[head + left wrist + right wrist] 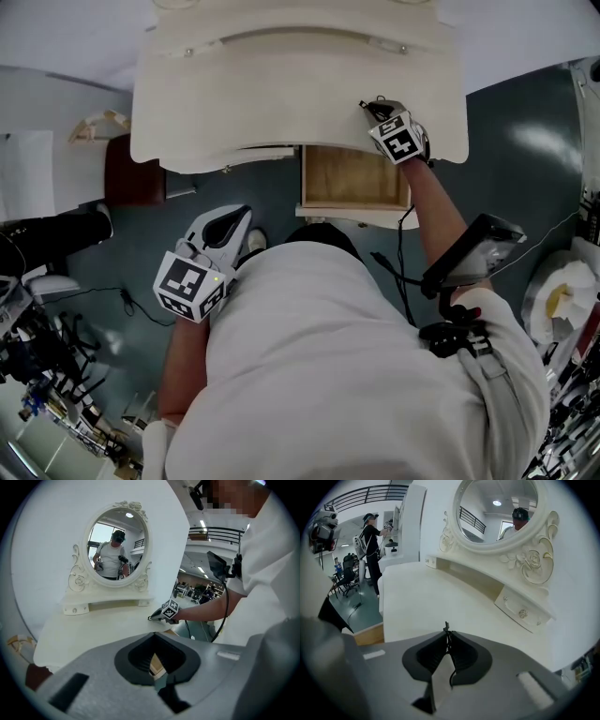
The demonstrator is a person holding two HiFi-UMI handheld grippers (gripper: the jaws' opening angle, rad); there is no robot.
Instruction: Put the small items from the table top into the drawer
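Note:
A cream dressing table (pixel 281 103) has its wooden drawer (pixel 352 178) pulled open below the front edge. My right gripper (pixel 372 110) rests over the table top's right part, just behind the drawer. In the right gripper view its jaws (pixel 446 632) are shut, and a thin dark item (pixel 446 626) sticks out at the tips; what it is I cannot tell. My left gripper (pixel 242 217) hangs off the table, low beside the person's torso, shut with nothing in it. It (pixel 154 637) points at the table (pixel 93 630) and sees the right gripper (pixel 154 617).
An oval mirror (pixel 115 545) on a raised shelf with small knobbed drawers (pixel 520 613) stands along the table's back. A dark brown stool (pixel 136 178) sits under the table's left end. Cables lie on the floor at left. A person (pixel 370 536) stands far off.

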